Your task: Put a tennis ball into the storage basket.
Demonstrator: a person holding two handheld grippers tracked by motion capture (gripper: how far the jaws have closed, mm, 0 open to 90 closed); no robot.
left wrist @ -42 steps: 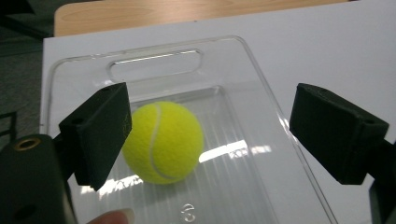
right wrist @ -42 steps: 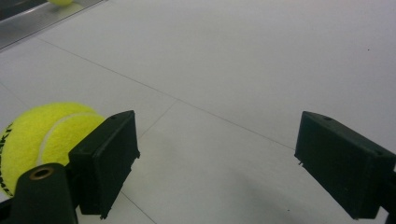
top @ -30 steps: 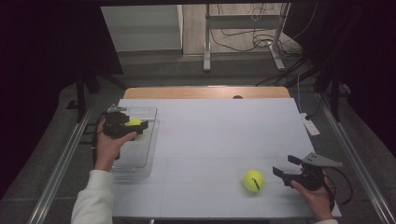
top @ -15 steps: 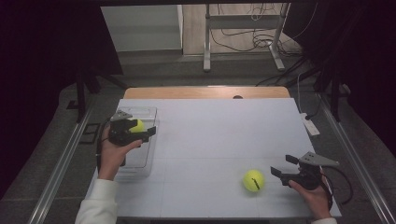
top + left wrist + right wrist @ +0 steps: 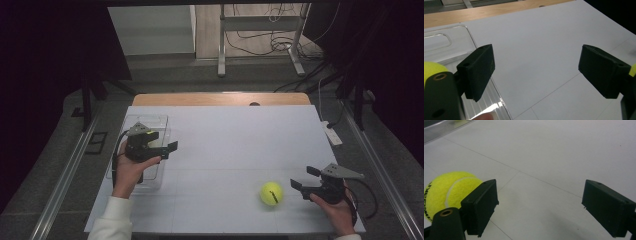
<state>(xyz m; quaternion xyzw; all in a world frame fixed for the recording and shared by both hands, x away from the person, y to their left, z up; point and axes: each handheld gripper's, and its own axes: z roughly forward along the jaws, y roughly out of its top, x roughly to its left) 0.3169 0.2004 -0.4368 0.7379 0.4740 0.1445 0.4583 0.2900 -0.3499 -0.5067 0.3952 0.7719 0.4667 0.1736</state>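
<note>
A yellow tennis ball (image 5: 271, 193) lies on the white table near the front right. My right gripper (image 5: 303, 178) stands open just right of it. In the right gripper view the ball (image 5: 449, 190) sits beside and partly behind the left jaw, outside the gap of that gripper (image 5: 540, 205). My left gripper (image 5: 167, 149) is open over the right edge of a clear plastic tray (image 5: 150, 118), with nothing in its gap (image 5: 536, 72). A second yellow ball (image 5: 148, 132) peeks out in the tray behind that gripper, mostly hidden (image 5: 431, 68).
The white tabletop (image 5: 235, 140) stretches between both hands, with a wooden strip (image 5: 220, 99) along its far edge. A small white object (image 5: 332, 134) lies at the right edge. Metal rails run down both sides of the table.
My left gripper has moved right and toward the person, off the ball in the tray and onto the tray's right edge. The right gripper and its ball have barely shifted.
</note>
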